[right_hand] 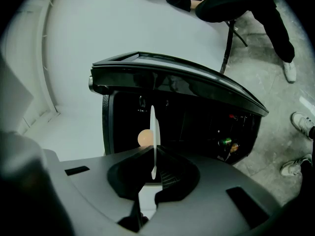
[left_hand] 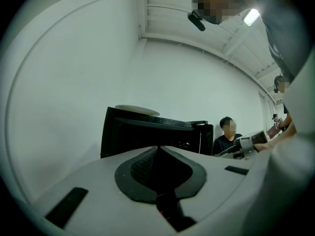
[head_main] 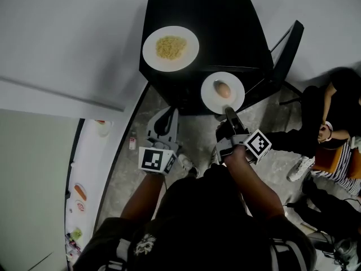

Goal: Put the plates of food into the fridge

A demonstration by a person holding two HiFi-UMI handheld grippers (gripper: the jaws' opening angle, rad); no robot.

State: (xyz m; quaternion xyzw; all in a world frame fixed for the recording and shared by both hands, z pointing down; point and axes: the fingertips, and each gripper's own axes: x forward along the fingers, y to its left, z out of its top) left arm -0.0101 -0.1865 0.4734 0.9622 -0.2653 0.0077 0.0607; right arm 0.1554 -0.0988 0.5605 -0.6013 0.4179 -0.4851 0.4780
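Your right hand-held gripper (head_main: 230,113) pinches the near rim of a white plate (head_main: 210,95) carrying a round tan food item (head_main: 223,89), just outside the open black fridge (head_main: 225,33). The plate looks stiff, glossy and breakable, and the food could roll, so hold it level. Your left hand-held gripper (head_main: 167,117) has its jaws together, empty. The noodle plate (head_main: 152,52) sits on top of the fridge.

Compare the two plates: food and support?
The far plate carries a yellow shredded heap; the near plate carries one round tan item. The far plate rests on top of the fridge; the near plate is gripped at its rim by the right tool. Both are white and round.
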